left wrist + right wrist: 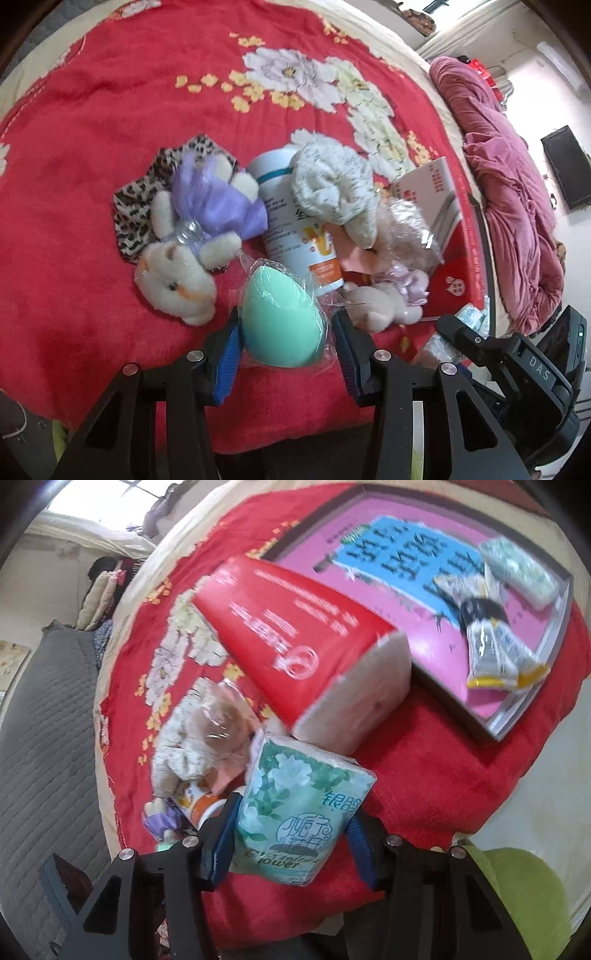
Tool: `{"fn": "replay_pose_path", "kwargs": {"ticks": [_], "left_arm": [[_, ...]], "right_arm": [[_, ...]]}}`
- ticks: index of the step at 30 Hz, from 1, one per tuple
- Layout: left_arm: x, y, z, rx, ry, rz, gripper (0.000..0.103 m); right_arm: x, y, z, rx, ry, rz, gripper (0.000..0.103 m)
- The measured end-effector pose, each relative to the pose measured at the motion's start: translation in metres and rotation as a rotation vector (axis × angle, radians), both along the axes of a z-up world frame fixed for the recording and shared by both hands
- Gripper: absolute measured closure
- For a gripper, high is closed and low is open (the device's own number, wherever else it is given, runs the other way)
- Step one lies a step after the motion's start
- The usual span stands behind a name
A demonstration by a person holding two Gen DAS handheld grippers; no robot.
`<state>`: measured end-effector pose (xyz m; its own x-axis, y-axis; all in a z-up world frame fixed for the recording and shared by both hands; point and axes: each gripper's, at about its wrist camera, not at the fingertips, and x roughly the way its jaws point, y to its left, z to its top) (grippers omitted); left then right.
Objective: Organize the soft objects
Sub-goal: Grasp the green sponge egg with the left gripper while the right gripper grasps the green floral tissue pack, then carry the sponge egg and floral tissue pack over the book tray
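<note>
A mint-green egg-shaped sponge [277,317] in a clear wrapper sits between the blue pads of my left gripper [286,317], which is shut on it just above the red floral blanket [92,147]. Behind it lie a plush rabbit in a purple dress [177,273], a leopard-print cloth [135,210], a white knitted cloth [332,188] and a small cream plush [376,302]. My right gripper [293,808] is shut on a green flower-printed tissue pack [295,805], held tilted over the blanket [424,768].
A white bottle with an orange label [291,229] lies among the soft things. A red tissue block [295,638] leans behind the held pack. A pink-lined box [417,642] at the back right holds tubes [495,650] and another tissue pack [521,568]. A crumpled pink quilt [498,177] lies at the right.
</note>
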<state>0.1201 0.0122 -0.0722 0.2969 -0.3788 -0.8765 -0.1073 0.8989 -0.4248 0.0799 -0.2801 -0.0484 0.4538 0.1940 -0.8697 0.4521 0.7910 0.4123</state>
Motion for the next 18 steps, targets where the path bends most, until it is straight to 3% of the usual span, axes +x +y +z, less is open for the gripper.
{"fn": "replay_pose_path", "kwargs": {"ticks": [18], "left_arm": [[-0.01, 0.017, 0.075, 0.02, -0.143, 0.007, 0.055]], "right_arm": [[-0.013, -0.002, 0.072, -0.085, -0.162, 0.079, 0.049]]}}
